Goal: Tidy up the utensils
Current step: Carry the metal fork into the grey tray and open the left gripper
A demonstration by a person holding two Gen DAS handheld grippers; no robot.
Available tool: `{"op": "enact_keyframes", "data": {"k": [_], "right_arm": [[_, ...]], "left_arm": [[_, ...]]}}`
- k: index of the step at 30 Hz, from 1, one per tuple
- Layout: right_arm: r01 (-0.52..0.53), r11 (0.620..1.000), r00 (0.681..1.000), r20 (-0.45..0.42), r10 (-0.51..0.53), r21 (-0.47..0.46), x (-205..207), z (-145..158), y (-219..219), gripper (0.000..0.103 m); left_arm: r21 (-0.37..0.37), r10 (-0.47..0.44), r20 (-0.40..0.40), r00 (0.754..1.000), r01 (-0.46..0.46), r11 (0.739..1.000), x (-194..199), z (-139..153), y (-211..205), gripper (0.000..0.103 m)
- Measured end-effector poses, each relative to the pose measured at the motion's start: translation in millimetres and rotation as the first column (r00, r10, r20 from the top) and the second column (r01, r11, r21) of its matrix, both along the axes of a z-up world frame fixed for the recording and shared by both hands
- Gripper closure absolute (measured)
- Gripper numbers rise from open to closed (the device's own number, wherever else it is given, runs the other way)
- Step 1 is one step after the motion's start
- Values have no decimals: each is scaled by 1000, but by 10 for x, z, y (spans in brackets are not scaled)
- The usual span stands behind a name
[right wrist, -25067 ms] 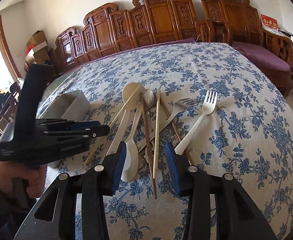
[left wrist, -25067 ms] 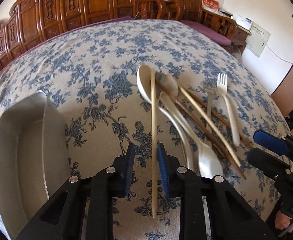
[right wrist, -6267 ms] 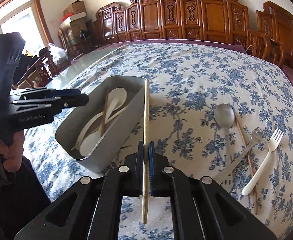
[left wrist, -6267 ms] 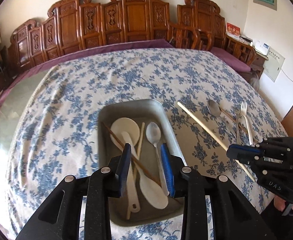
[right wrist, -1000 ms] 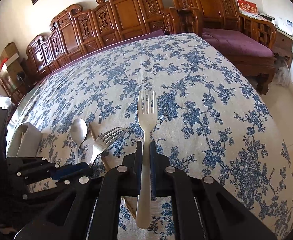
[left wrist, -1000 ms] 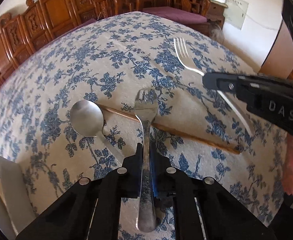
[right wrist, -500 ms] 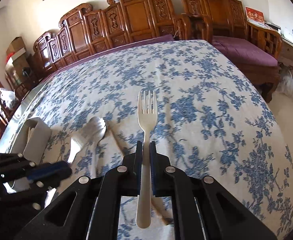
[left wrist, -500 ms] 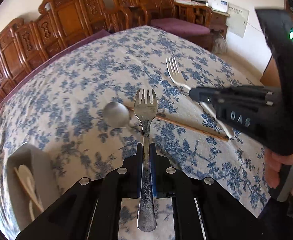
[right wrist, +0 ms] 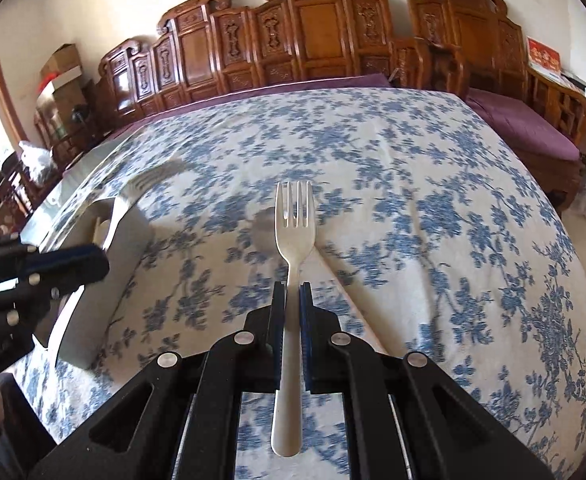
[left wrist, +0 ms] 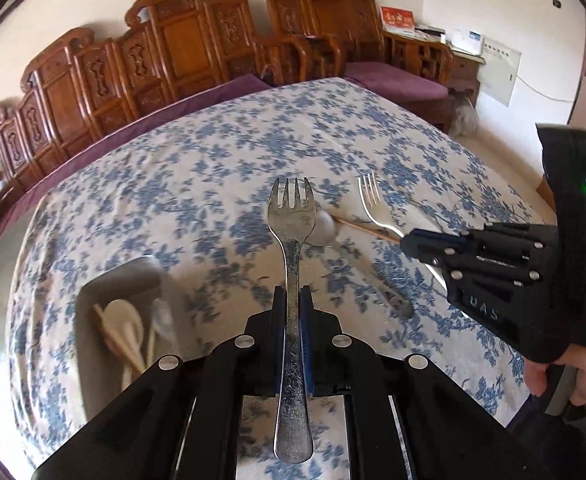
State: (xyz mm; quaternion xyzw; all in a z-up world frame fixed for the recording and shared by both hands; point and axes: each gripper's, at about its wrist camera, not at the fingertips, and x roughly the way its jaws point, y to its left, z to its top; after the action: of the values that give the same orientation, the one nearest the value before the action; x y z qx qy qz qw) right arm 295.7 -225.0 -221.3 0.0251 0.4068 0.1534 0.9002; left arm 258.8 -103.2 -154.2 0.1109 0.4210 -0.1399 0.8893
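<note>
1. The job is looking well past halfway to me. The grey tray [left wrist: 113,280] is already holding a pale spoon, a metal spoon and what are looking like chopsticks, though blur is keeping me from counting them exactly.

2. The left gripper [left wrist: 292,312] is clamping the handle of the metal fork [left wrist: 292,220], carrying it in the air just to the right of the tray, tines pointing away.

3. The right gripper [right wrist: 292,304] is pinching the cream plastic fork [right wrist: 295,224] the same way, well right of the tray and also clear of the cloth.

4. Lying on the flowered tablecloth [left wrist: 197,168] to the right of the tray are one metal spoon [left wrist: 325,228] and one wooden chopstick [left wrist: 367,228], the two close together.

5. Counting it up: two forks in the air, one spoon and one chopstick waiting on the cloth, one tray.

6. As I am judging it, both forks are needing to go into the tray, then the spoon and the chopstick.
</note>
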Motion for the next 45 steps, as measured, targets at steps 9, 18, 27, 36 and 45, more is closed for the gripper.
{"op": "enact_keyframes", "data": {"k": [9, 18, 27, 36, 45], "right_arm": [[-70, 998, 997, 15, 70, 0, -184, 74, 274, 94], [-152, 988, 988, 29, 153, -11, -310, 101, 502, 94], [-160, 987, 987, 33, 159, 14, -296, 132, 498, 94], [-178, 984, 984, 40, 176, 27, -295, 164, 541, 94], [-200, 979, 979, 42, 198, 28, -279, 165, 613, 94]], "left_arm": [[-8, 32, 18, 999, -32, 999, -73, 101, 220, 97], [-29, 69, 11, 998, -69, 997, -113, 101, 449, 97], [-49, 147, 7, 989, -146, 988, -82, 86, 870, 97], [-16, 208, -38, 977, -208, 978, 108, -199, 1108, 97], [5, 249, -100, 963, -250, 968, 223, -515, 1241, 97]]}}
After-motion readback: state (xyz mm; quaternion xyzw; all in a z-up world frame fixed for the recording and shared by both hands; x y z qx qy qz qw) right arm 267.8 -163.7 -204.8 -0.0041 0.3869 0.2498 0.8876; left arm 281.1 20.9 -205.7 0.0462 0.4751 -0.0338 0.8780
